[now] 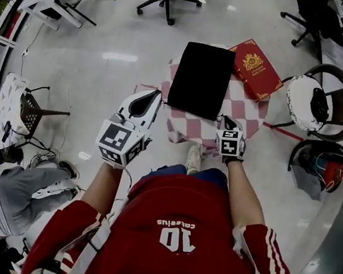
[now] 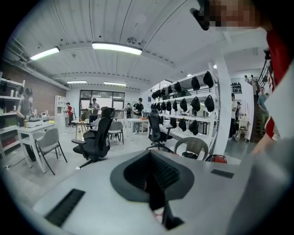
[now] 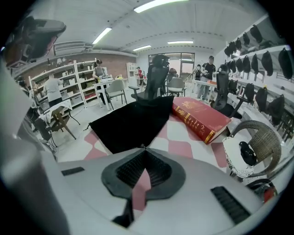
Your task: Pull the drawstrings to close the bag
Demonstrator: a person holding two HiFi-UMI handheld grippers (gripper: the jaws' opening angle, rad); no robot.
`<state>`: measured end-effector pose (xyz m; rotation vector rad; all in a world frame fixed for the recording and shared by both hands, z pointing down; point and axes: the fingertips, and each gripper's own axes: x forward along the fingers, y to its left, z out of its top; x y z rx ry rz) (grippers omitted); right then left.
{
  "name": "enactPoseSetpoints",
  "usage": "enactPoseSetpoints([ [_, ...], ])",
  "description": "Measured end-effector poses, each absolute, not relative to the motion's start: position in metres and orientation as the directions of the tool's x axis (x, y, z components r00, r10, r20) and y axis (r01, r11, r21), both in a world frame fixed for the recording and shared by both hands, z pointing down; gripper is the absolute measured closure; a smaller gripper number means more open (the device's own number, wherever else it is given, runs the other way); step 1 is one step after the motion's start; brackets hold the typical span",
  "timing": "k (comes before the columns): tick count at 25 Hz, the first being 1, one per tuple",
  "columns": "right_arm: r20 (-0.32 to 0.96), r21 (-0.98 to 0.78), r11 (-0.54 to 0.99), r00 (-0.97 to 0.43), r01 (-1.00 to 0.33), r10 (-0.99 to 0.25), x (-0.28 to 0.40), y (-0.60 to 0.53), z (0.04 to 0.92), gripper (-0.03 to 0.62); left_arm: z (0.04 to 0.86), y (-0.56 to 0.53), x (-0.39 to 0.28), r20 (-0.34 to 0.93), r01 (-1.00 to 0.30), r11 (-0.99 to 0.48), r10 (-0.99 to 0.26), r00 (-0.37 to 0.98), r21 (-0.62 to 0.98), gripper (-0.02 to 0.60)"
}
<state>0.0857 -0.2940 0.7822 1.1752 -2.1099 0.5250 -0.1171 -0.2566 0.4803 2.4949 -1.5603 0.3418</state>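
We are holding the left claw (image 1: pixel 154 96) over the left edge of the tabletop (image 1: pixel 251 113), close to the near left corner of the black bag (image 1: pixel 200 79). Its jaws are pressing fully together, with nothing between them that we can name. We are holding the right claw (image 3: pixel 145 148) shut as well, its tips meeting right at the bag's near right corner; whether they are pinching a cord there we cannot tell. The bag is lying flat across the middle of the checked tabletop, and a red book (image 1: pixel 256 68) is lying at the far right corner, just beside it.
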Motion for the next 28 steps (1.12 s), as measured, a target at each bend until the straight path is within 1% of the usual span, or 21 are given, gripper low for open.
enactPoseSetpoints([
  [7,0.727,-0.026,0.527,-0.378,-0.850,-0.573,0.081,-0.286,0.772,0.579,0.456,-0.254,-0.128,0.249,-0.907,-0.422,-0.878,0.409,0.001,0.575],
  [9,0.727,-0.032,0.535,-0.387,-0.845,-0.568,0.077,-0.283,0.770,0.579,0.454,-0.254,-0.133,0.223,-0.910,-0.413,-0.888,0.401,-0.010,0.575],
  [14,0.724,-0.041,0.554,-0.406,-0.832,-0.558,0.068,-0.279,0.770,0.579,0.445,-0.252,-0.137,0.204,-0.913,-0.408,-0.896,0.395,-0.026,0.572],
  [19,0.692,-0.059,0.543,-0.426,-0.838,-0.582,0.064,-0.288,0.754,0.579,0.444,-0.250,-0.138,0.212,-0.901,-0.428,-0.889,0.406,-0.071,0.504],
  [23,0.648,-0.061,0.546,-0.449,-0.836,-0.615,0.057,-0.300,0.725,0.579,0.456,-0.245,-0.143,0.236,-0.895,-0.438,-0.881,0.410,-0.080,0.475],
  [28,0.581,-0.051,0.551,-0.473,-0.833,-0.662,0.049,-0.316,0.682,0.579,0.474,-0.236,-0.149,0.264,-0.892,-0.447,-0.870,0.417,-0.064,0.463],
])
